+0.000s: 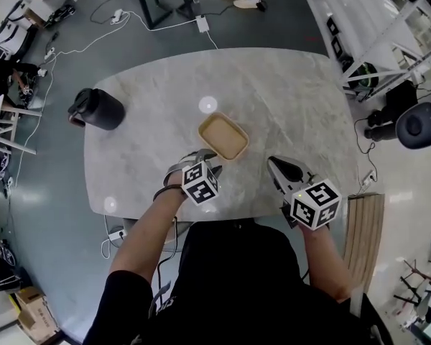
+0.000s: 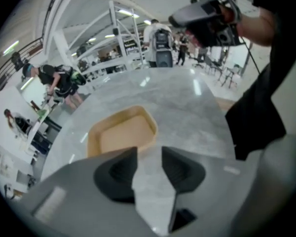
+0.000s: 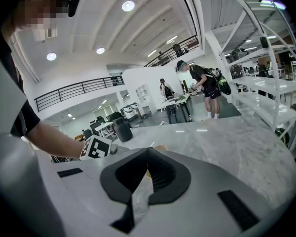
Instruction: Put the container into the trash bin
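In the head view the tan container (image 1: 223,136) lies on the tabletop (image 1: 287,99); the left gripper view shows the left tongs (image 2: 149,152) open, empty, just short of it; the right gripper view shows the right tongs (image 3: 148,151) closed on nothing.

Glossy marble-look table (image 1: 294,99); matt tan container (image 1: 223,136), smooth.

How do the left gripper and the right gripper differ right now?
The left gripper has its jaws apart, bare table between them; the right gripper has them meeting at the tips. The left gripper is just short of the container's near edge; the right gripper sits farther off to its right. The left gripper tilts down at the table; the right gripper looks across it. Both are empty.
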A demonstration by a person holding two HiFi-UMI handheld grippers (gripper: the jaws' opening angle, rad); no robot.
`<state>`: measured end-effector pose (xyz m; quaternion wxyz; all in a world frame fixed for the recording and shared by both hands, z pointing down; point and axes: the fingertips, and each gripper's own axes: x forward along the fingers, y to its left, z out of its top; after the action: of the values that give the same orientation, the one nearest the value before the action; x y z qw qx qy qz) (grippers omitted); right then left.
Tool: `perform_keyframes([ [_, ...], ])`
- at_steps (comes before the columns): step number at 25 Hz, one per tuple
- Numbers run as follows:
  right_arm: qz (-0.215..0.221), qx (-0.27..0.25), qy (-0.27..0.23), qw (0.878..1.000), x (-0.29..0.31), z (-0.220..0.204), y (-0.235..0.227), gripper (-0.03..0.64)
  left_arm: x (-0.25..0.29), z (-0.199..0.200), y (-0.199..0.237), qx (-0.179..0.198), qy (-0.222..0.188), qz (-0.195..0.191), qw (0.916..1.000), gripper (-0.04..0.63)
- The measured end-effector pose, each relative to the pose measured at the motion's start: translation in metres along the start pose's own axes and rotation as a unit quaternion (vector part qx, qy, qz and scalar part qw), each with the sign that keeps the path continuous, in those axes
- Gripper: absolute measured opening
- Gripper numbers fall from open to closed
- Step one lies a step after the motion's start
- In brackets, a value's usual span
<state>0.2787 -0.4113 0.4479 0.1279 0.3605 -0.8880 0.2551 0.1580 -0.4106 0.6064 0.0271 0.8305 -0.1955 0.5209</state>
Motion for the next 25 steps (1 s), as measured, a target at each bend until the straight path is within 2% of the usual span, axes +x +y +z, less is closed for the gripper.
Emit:
perform_keyframes([
  [3,-0.01,0.002,0.003,1.0,-0.011,-0.004,-0.007,-0.006,0.011,-0.004,0.004,0.012,0.018,0.014,0.9997,0.161],
  [7,-0.025,0.017,0.0,1.0,-0.019,-0.009,-0.013,-0.005,0.017,-0.008,0.015,0.017,0.021,0.031,0.9991,0.161],
  [11,-0.032,0.027,0.0,0.999,-0.024,-0.015,-0.013,-0.005,0.018,-0.006,0.018,0.035,0.021,0.027,0.9988,0.161],
  [15,-0.046,0.035,0.008,0.998,-0.032,-0.025,-0.02,-0.006,0.023,0.001,0.025,0.077,0.028,0.025,0.9964,0.161],
  [23,-0.077,0.066,0.005,0.995,-0.049,-0.04,-0.035,-0.006,0.029,0.019,0.046,0.13,0.03,0.037,0.9904,0.161],
  [25,-0.081,0.07,0.002,0.994,-0.05,-0.041,-0.035,-0.006,0.033,0.016,0.044,0.132,0.034,0.022,0.9904,0.161],
])
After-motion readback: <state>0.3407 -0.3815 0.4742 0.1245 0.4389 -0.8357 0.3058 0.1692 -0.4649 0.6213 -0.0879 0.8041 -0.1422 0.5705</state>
